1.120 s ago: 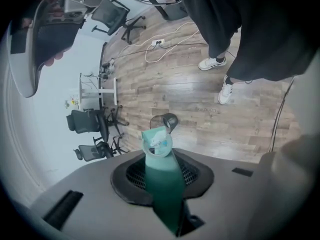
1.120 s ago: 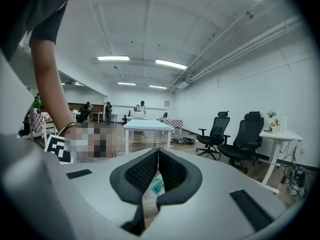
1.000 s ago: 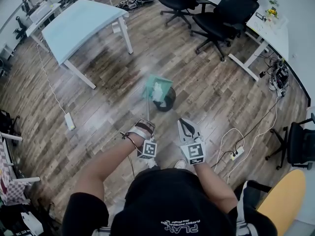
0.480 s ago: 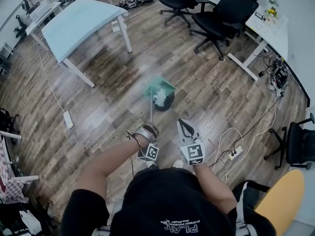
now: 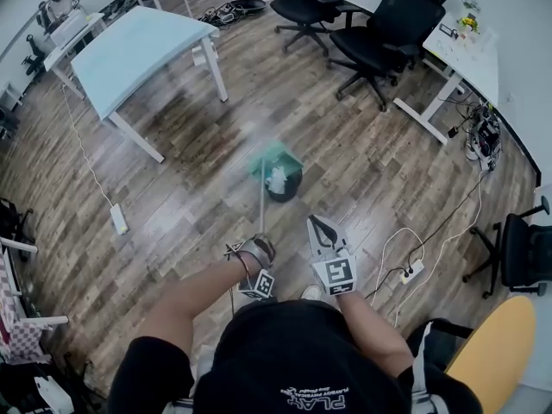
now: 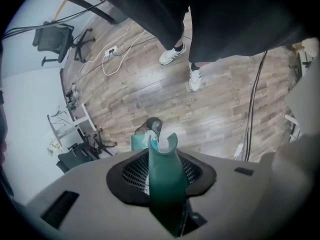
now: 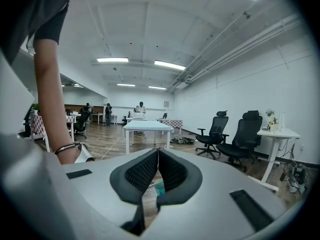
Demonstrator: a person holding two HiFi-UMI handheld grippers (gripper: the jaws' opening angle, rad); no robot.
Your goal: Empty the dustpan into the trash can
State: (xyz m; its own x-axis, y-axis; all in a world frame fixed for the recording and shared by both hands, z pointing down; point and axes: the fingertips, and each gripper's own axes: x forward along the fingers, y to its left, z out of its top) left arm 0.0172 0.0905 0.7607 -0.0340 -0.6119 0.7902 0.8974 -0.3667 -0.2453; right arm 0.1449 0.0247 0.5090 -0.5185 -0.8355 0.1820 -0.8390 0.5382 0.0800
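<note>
Holding the dustpan [image 5: 274,155] out over the trash can [image 5: 290,188] is basically the whole scene here. The left gripper [image 5: 259,247] has its fingers [image 6: 131,171] clamped on the teal grip [image 6: 165,184] at the top of the long handle [image 5: 262,207]. In the left gripper view that grip fills the middle of the gap between the black pads, and the fingers have just been easing a bit wider with the grip between them. The teal pan is pretty blurry in the head view. It sits against the upper left side of the little black can, and a clump of white scraps [image 5: 276,178] shows right where the pan meets the can's mouth. I can't tell whether the scraps are in the pan or already in the can. The can stands on the wood floor [image 5: 172,188], out in the open, well apart from the furniture. The right gripper [image 5: 320,228] is just beside the left one, not touching anything. Its fingers [image 7: 172,171] are brought together at the tips with nothing between them, and only a sliver of floor and a bit of teal show through the slot lower down. Around the room there's a light blue tabletop [image 5: 138,46] on white legs off to the upper left, a pair of black office chairs [image 5: 388,24] up top, and a white power strip [image 5: 118,218] on the floor to the left. The person's white sneakers [image 6: 172,55] show in the left gripper view.
</note>
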